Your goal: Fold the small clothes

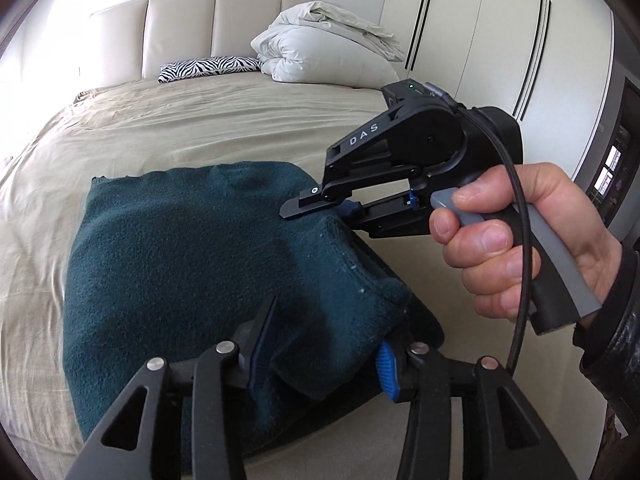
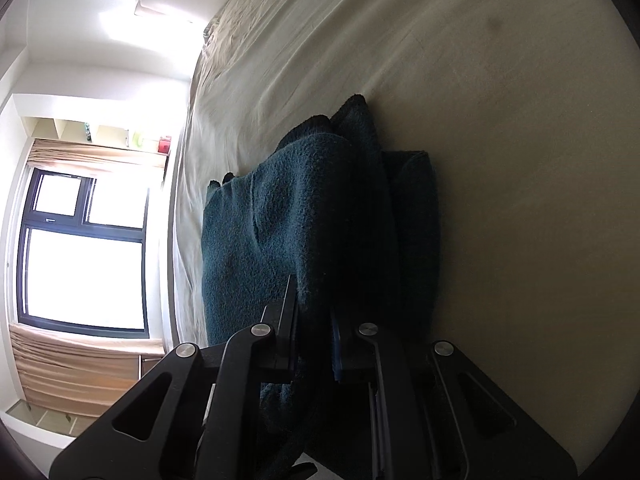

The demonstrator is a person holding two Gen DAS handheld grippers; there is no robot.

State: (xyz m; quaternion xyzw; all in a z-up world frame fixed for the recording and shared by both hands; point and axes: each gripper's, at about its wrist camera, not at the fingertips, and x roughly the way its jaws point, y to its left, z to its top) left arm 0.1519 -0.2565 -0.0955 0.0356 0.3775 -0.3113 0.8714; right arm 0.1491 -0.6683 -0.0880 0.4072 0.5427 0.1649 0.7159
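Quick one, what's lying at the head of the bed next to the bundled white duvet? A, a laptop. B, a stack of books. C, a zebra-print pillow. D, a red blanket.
C: the left wrist view shows a black-and-white zebra-print pillow against the headboard, just left of the bundled duvet.

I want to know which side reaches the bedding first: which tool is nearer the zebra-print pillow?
Right. The right tool grips the green fleece's far edge, toward the zebra-print pillow; the left tool straddles its near edge, farther back.
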